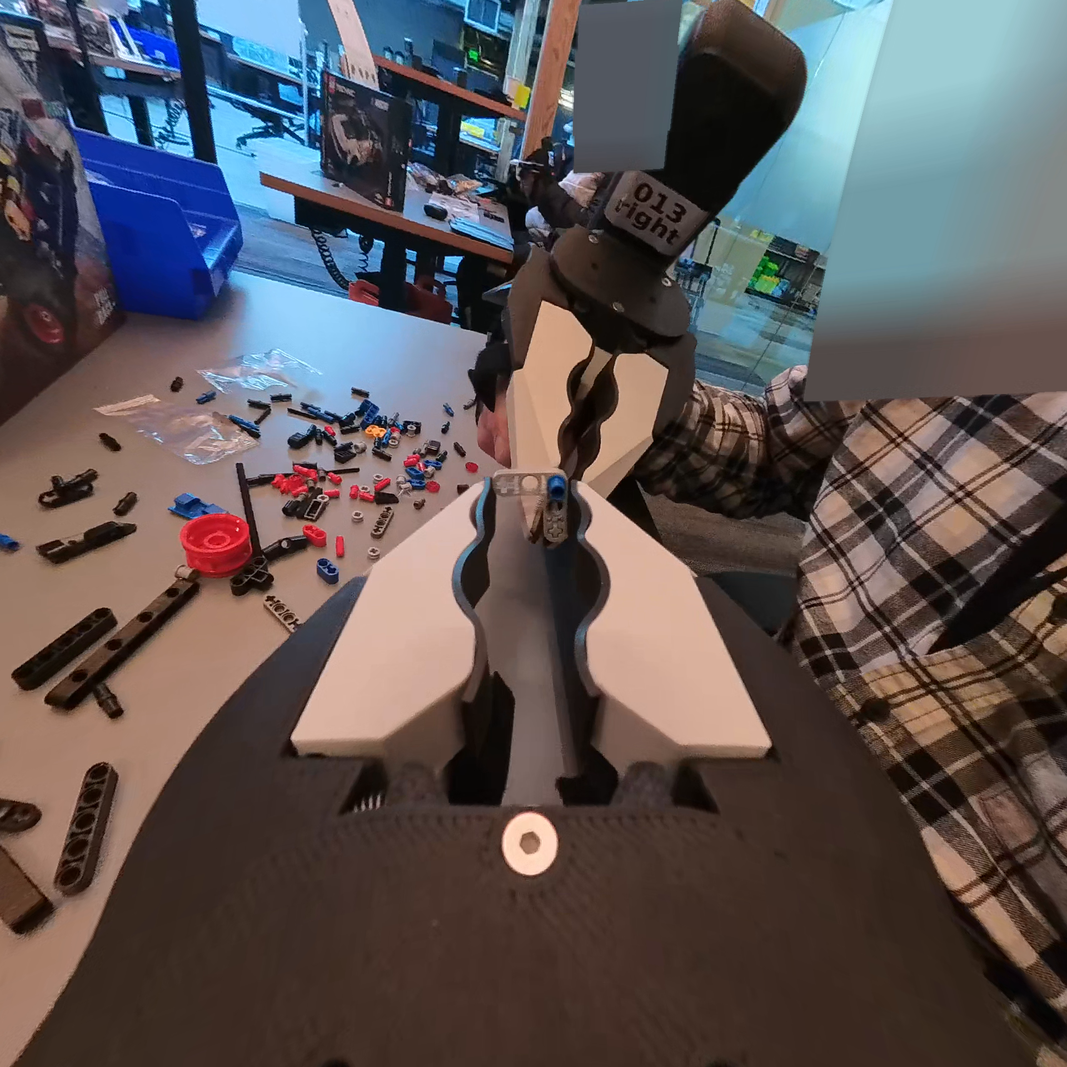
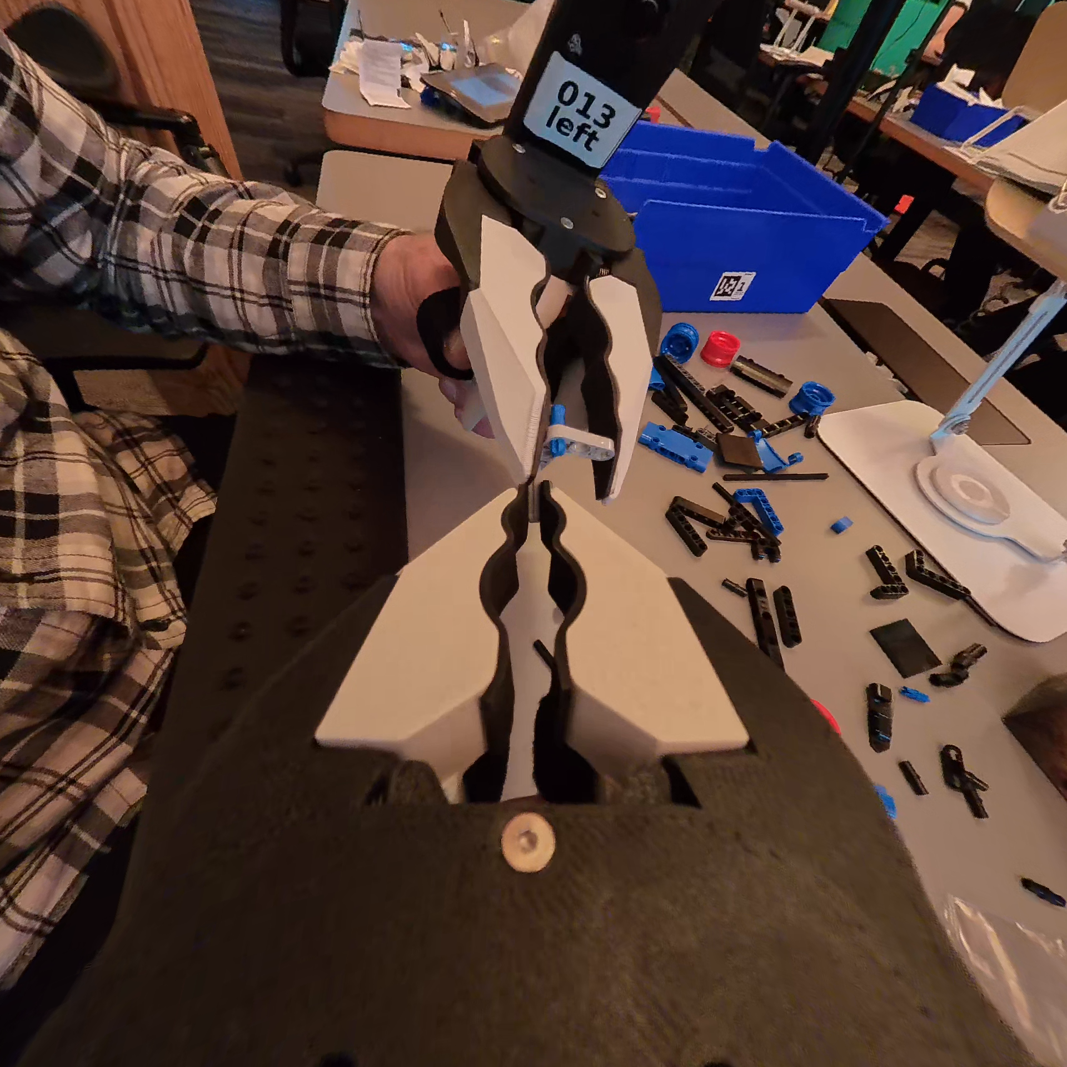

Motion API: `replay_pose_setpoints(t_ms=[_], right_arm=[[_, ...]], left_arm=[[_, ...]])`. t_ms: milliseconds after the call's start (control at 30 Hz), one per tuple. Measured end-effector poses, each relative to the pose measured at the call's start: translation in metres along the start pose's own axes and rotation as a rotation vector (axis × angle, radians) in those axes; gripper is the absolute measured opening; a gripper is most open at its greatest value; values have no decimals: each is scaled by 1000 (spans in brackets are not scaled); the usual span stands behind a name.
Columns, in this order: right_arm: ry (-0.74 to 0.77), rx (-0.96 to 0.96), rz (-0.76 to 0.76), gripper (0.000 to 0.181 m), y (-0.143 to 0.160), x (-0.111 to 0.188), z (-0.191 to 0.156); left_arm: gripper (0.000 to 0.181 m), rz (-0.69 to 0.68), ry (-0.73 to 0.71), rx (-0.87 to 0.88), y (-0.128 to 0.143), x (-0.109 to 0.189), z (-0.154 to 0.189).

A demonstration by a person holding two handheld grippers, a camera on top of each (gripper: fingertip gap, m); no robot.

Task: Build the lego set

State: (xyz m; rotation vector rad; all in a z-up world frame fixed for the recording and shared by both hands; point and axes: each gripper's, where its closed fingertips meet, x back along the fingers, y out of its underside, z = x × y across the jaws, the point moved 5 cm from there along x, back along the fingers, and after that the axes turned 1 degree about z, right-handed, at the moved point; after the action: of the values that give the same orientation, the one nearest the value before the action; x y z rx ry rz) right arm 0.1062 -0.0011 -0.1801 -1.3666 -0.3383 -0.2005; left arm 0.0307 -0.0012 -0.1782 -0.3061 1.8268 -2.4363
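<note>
The left tongs grip a small grey beam with a blue pin, while the right tongs, tip-to-tip with them, seem closed on a thin grey piece.

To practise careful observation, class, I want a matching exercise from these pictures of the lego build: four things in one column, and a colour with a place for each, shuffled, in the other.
Things:
1. beam with a pin
2. wheel hub
3. storage bin
4. plastic bag

Colour and place:
A. clear, lying flat on the table
B. blue, standing at the table's far side
C. light grey, held between the fingers of the left gripper
D. red, on the table beside a black axle

Pairs: 1-C, 2-D, 3-B, 4-A
</note>
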Motion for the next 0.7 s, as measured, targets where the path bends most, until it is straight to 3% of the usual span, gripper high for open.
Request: replay_pose_setpoints(t_ms=[467,700], right_arm=[[12,72,-22,2,8,11,-7],[38,70,-28,2,12,13,-9]], left_arm=[[20,-78,-13,-79,7,-5,7],[20,-98,-1,-31,10,-10,5]])
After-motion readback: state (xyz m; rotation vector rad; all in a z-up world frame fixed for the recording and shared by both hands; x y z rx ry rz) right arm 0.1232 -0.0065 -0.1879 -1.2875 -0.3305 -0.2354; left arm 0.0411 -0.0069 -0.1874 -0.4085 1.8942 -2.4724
